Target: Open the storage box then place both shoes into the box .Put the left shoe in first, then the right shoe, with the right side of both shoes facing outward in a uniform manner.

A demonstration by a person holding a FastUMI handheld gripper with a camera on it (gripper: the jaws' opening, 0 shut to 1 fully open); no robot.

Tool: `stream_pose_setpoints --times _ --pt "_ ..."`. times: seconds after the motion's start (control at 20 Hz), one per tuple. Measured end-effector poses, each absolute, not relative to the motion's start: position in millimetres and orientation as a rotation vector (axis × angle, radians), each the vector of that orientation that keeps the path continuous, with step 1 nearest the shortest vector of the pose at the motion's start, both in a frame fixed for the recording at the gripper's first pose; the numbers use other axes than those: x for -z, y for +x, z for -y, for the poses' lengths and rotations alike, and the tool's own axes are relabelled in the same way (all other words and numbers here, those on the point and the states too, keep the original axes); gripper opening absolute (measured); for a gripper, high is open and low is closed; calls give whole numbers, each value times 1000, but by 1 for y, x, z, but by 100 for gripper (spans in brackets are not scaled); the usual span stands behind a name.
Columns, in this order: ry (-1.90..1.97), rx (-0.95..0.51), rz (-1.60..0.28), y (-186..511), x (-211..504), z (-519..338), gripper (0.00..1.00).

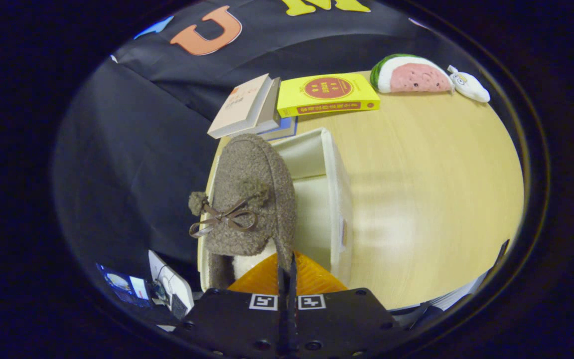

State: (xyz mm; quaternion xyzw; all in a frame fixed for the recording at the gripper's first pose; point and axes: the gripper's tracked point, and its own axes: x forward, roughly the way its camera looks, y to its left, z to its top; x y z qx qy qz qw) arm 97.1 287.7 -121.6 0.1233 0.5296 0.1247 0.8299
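The shoe (252,194) looks like rough, fuzzy brown cloth with a smooth ribbon bow, the box (334,199) matt cream fabric, the counter (431,189) smooth pale wood.

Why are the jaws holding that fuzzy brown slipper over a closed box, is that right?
Not quite: the gripper view shows the storage box open, its pale inside visible. The rest holds: the jaws of the gripper are shut on the fuzzy brown slipper over it.
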Motion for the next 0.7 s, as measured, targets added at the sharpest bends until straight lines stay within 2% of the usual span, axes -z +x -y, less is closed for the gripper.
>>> stream_pose_setpoints --times 0.5,0.65,0.7 --pt "218 -83 -1002 98 127 -282 1" --pt "219 -80 -996 98 129 -286 3" --pt "223 -83 -997 96 127 -287 8"
